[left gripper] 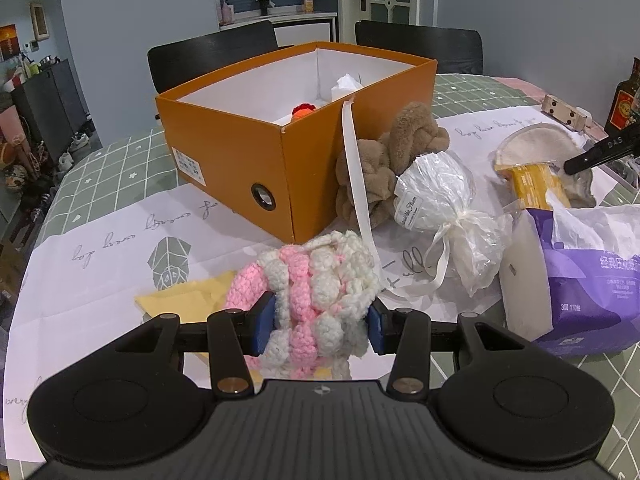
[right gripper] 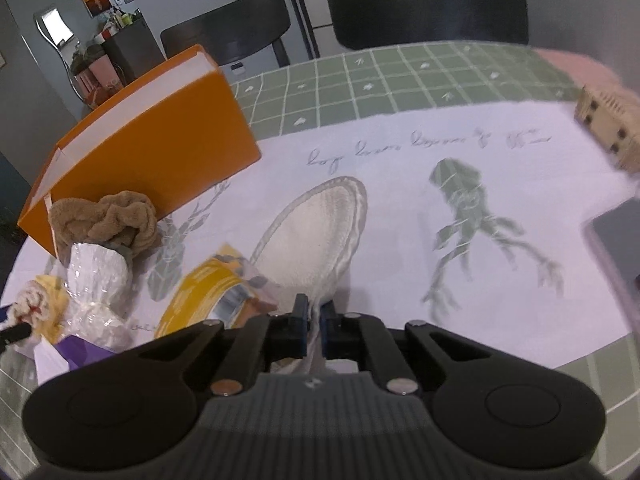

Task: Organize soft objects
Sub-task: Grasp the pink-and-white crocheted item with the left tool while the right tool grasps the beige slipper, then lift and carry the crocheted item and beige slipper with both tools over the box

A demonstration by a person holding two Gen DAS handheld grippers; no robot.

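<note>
Your left gripper (left gripper: 322, 322) is clamped on the pink/white crochet piece (left gripper: 316, 292), blue pads pressing it from both sides; most of the knit bulges fwd of the fingers, some hangs below. Piece sits low over the white printed sheet (left gripper: 120, 236), near-side of the orange box (left gripper: 280, 132). Key relation: box lies straight ahead and slightly left of the left fingers, open top higher than the load, its near corner facing you, long axis running away to the right. So, in my judgement, you need lift first, then fwd over the near wall. White ribbon (left gripper: 356, 184) drapes from the box rim down past the crochet's right side; snag risk. Box holds a red/orange item (left gripper: 303, 111) and white paper already. Your right gripper (right gripper: 314, 326) is pinched shut on the edge of the cream oval pad (right gripper: 320, 236), pad's long axis pointing away fwd; box well left of it. Left hand is nearer the box.
</note>
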